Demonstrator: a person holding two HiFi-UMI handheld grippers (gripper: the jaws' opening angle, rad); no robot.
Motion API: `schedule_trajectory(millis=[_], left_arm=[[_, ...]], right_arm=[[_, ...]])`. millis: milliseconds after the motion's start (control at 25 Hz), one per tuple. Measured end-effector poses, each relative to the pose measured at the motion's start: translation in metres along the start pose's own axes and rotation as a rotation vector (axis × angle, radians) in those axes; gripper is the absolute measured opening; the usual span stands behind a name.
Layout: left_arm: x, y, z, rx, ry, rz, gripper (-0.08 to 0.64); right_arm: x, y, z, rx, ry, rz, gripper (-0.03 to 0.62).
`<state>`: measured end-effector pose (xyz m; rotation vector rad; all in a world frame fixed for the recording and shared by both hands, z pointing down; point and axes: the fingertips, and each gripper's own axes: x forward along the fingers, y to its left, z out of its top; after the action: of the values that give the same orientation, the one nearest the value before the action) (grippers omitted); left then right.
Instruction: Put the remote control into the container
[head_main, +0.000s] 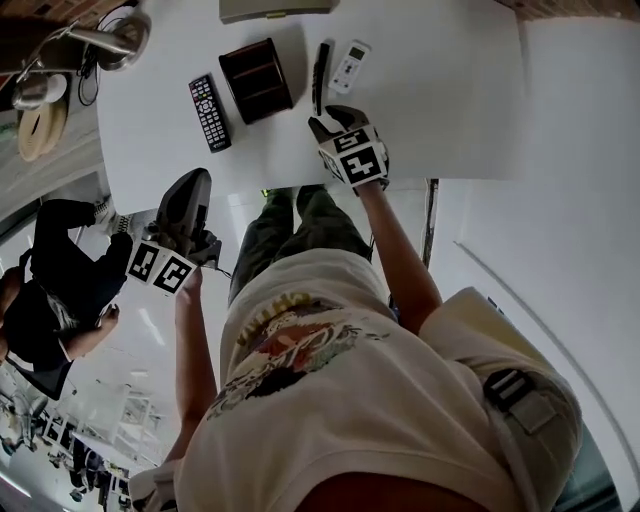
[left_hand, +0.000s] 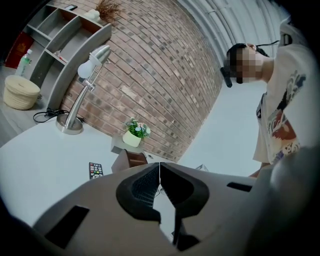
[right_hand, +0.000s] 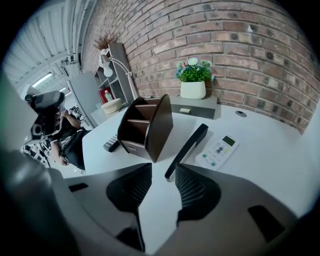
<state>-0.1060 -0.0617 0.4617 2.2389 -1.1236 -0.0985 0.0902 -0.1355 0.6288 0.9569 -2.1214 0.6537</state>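
Remote control (right_hand: 187, 150), slim, black, lies flat on table (right_hand: 280, 150), just right of container (right_hand: 147, 127). Probably light, rigid, slick; grip across its narrow sides at the near end. Right gripper (right_hand: 162, 172) partly open, empty, at that end. Left gripper (left_hand: 160, 167) closed, empty.

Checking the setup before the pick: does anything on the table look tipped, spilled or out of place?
Nothing stands out. The container stands upright, and the buttoned black remote, slim black remote and white remote lie on the table beside it.
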Motion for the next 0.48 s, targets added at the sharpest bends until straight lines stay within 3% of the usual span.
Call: schedule_trajectory(millis=[480], left_arm=[[-0.006, 0.015, -0.004, -0.014, 0.002, 0.087, 0.006]], right_arm=[[0.041, -0.017, -0.008, 0.02, 0.088, 0.007, 0.135]])
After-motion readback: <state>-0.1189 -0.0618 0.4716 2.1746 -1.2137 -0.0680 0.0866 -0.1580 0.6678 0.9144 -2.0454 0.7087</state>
